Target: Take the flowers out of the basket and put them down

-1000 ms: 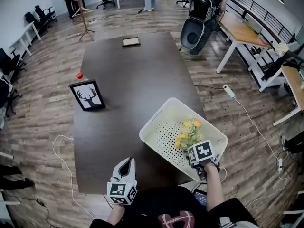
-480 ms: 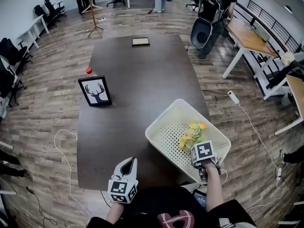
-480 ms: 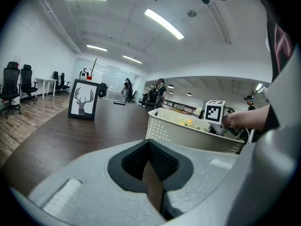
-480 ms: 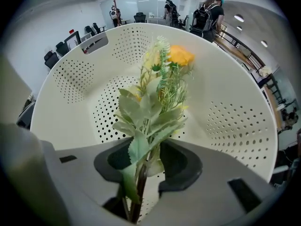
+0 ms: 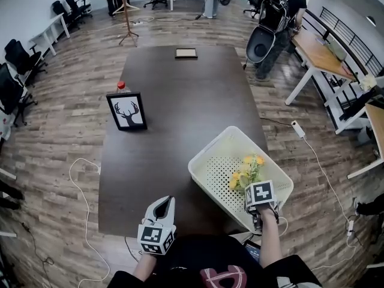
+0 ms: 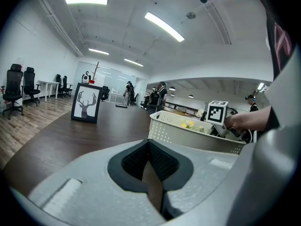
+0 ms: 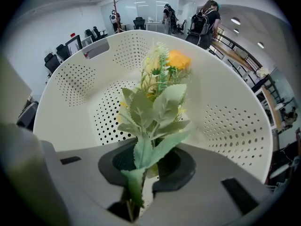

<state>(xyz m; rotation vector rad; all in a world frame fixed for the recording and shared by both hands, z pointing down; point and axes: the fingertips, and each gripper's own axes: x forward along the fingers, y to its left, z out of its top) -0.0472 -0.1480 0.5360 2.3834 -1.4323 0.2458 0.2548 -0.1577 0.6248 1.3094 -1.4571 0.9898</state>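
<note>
Closing R gripper (image 5: 251, 188) jaws on stems of flowers (image 5: 245, 171), inside basket (image 5: 207, 155) at near-right edge of table (image 5: 168, 101). Holding L gripper (image 5: 161, 205) over near edge w/ jaws together, empty.

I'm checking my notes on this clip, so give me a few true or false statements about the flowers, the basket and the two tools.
1. The flowers lie inside the basket. True.
2. The right tool has nothing between its jaws. False: the flowers' stems stand between its jaws, which are closing on them.
3. The left tool grips the basket's rim. False: it sits apart from the basket, over the table's near edge, jaws together on nothing.
4. A deer picture stands upright on the table. True.
</note>
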